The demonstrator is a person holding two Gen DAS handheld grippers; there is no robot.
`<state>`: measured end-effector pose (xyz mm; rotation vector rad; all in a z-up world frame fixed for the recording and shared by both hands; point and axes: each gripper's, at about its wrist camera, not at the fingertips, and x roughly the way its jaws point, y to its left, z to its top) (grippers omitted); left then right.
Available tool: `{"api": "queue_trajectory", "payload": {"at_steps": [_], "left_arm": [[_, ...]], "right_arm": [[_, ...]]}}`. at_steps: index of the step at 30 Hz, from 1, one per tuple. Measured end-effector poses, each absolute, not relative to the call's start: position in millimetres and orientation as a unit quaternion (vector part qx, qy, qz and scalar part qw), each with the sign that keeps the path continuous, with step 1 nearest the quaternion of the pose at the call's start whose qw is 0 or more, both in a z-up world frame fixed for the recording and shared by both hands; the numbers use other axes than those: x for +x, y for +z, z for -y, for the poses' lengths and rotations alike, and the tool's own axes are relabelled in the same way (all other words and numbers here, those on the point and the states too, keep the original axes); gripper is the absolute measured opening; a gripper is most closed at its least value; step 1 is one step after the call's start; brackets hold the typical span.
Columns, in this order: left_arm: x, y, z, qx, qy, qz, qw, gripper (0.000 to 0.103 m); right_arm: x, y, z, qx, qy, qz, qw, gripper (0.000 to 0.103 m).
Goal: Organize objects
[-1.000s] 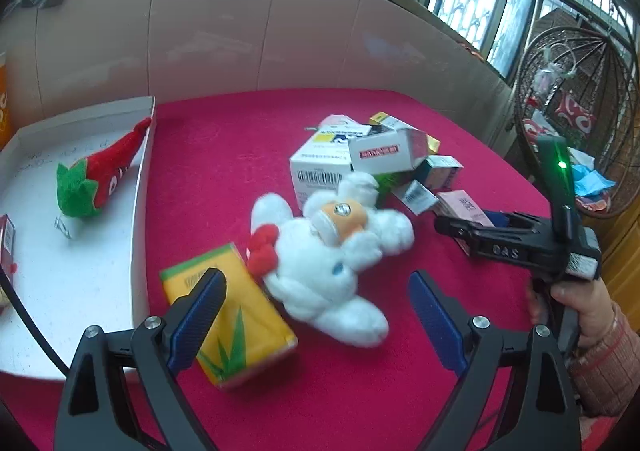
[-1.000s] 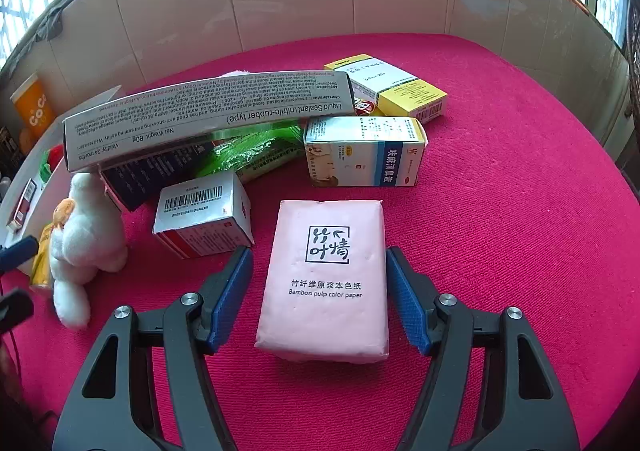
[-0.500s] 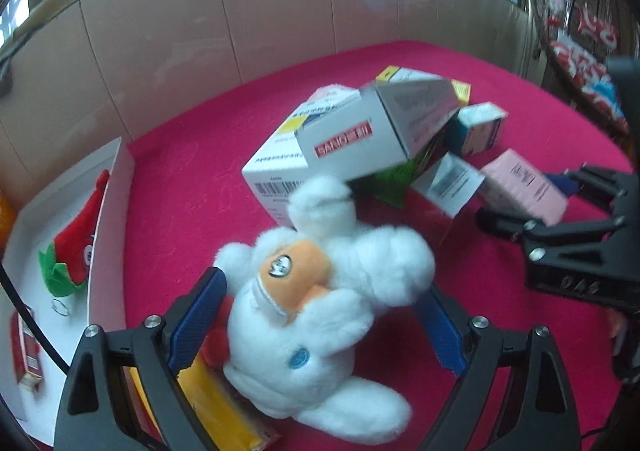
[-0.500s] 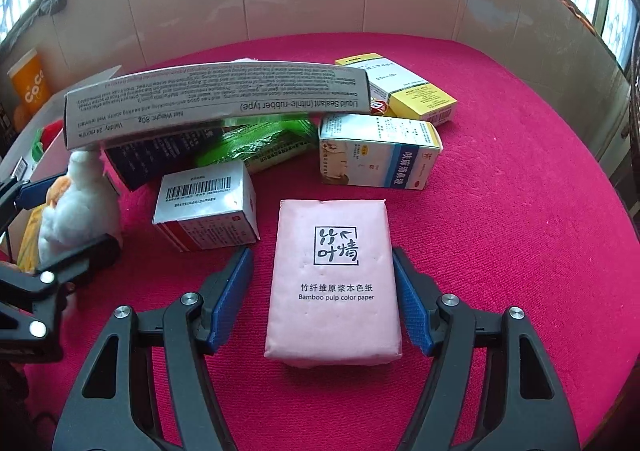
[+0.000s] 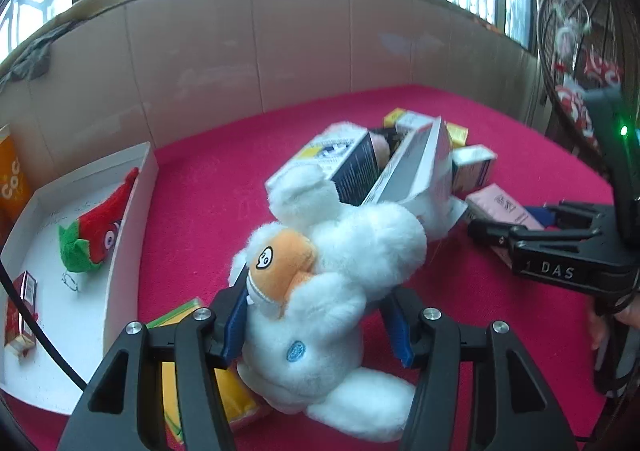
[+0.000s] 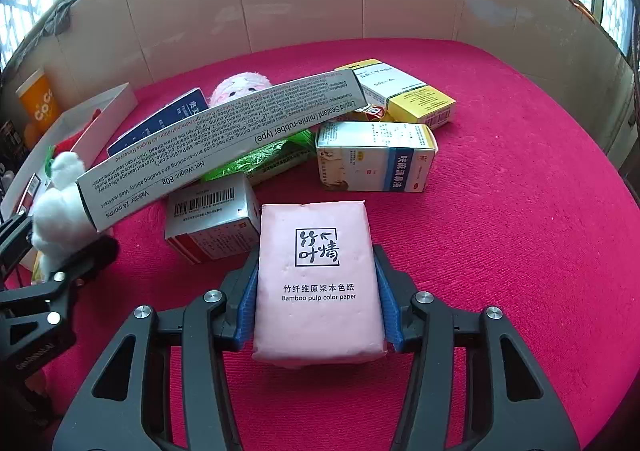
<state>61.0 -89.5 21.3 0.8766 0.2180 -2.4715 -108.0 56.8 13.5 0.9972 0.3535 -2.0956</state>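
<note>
1. Left wrist view: left gripper (image 5: 318, 325) clamped on white plush toy (image 5: 336, 271), jaws just been closing, blue pads pressed into the fur on both sides
2. Plush lying on red bench (image 5: 208, 187) in the near middle, orange face turned left, one paw up against the tilted grey carton (image 5: 416, 167) behind it
3. Yellow-green box (image 5: 236, 399) partly under the plush, near left
4. White tray (image 5: 138, 211) at far left, red and green plush chilli (image 5: 96, 235) inside, small red box (image 5: 22, 307) at its near end
5. Right gripper (image 5: 508, 231) at right, closed around pink tissue pack (image 5: 500, 207)
6. Right wrist view: right gripper (image 6: 318, 315) gripping pink tissue pack (image 6: 318, 279) by its two long sides, jaws just been closing, pack resting on bench near centre
7. Barcode box (image 6: 212, 215) touching the pack's far-left corner; blue and white box (image 6: 374, 155) just beyond; long grey carton (image 6: 224, 147) slanting across the pile; yellow box (image 6: 404, 95) farthest
8. Left gripper (image 6: 60, 251) at left edge with white plush (image 6: 60, 211) in it
</note>
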Motion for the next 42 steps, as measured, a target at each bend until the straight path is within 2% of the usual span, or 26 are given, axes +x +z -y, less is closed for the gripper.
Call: {"api": "queue_trajectory", "payload": {"at_steps": [9, 14, 21, 42], "left_arm": [[81, 38, 81, 0.247, -0.917, -0.074, 0.303, 0.057], [102, 44, 89, 0.203, -0.913, -0.100, 0.341, 0.057], [117, 45, 89, 0.191, -0.912, -0.100, 0.349, 0.057], [148, 50, 80, 0.178, -0.907, -0.058, 0.377, 0.058]], "right_arm": [[-96, 28, -70, 0.341, -0.851, -0.120, 0.380, 0.050], [-87, 42, -90, 0.286, -0.882, -0.081, 0.367, 0.050], [-59, 60, -101, 0.198, -0.906, -0.078, 0.366, 0.050], [-28, 58, -77, 0.190, -0.894, -0.103, 0.392, 0.050]]}}
